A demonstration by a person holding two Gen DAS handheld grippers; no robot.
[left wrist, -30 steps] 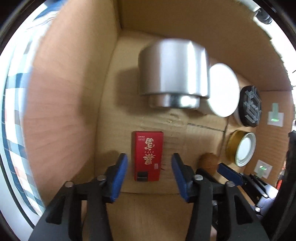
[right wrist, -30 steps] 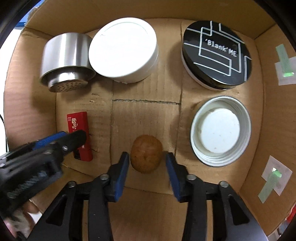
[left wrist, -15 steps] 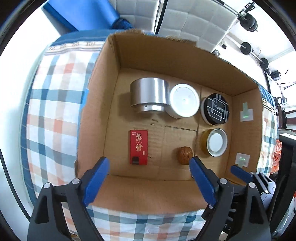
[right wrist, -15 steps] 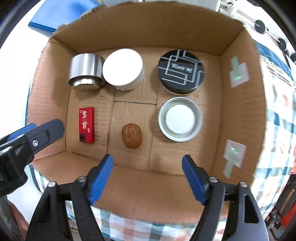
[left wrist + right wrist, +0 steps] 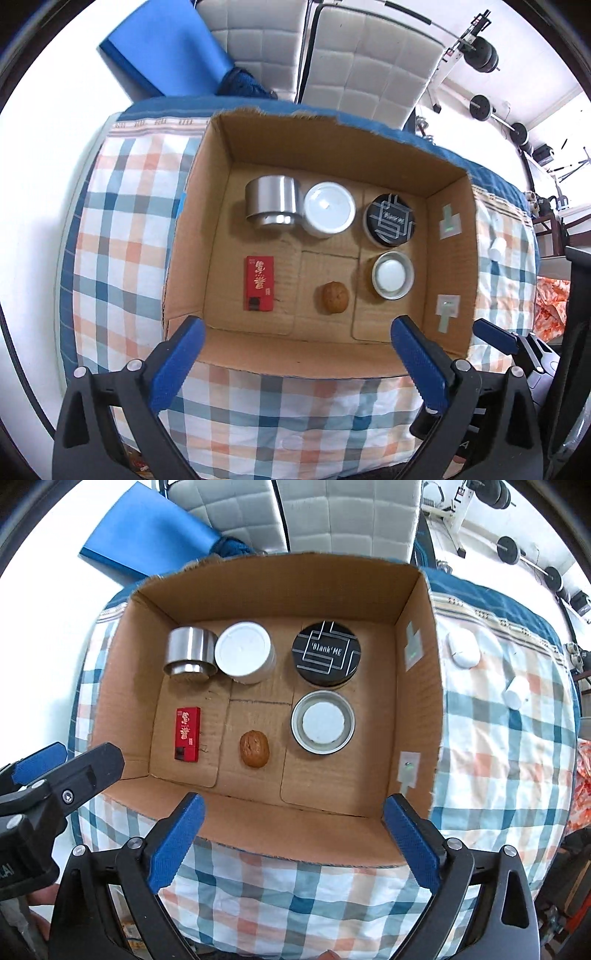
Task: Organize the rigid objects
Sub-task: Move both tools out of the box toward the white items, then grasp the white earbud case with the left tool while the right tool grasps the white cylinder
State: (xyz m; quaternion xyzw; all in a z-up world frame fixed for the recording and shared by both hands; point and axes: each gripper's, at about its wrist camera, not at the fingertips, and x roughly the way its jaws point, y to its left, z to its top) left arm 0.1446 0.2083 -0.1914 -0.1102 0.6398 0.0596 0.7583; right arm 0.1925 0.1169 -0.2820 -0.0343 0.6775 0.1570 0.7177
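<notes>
An open cardboard box [image 5: 376,155] [image 5: 280,583] sits on a checked cloth. On its floor lie a red packet [image 5: 259,283] [image 5: 187,733], a walnut [image 5: 335,297] [image 5: 254,748], a steel cup on its side [image 5: 272,205] [image 5: 190,655], a white round tub [image 5: 328,213] [image 5: 243,657], a black round tin [image 5: 390,220] [image 5: 326,653] and a metal lid [image 5: 392,274] [image 5: 323,722]. My left gripper [image 5: 295,354] hangs high over the box's near wall, jaws opening, nothing between them. My right gripper [image 5: 293,834] hangs likewise, jaws opening and empty.
The checked cloth [image 5: 122,229] [image 5: 509,746] surrounds the box. Two small white objects [image 5: 463,647] [image 5: 516,692] lie on the cloth to the box's right. A blue mat [image 5: 166,55] and white padded panels [image 5: 354,62] stand behind.
Both grippers have risen out of the box and spread wide. The left one has left the red packet on the floor, and the right one has left the walnut.
</notes>
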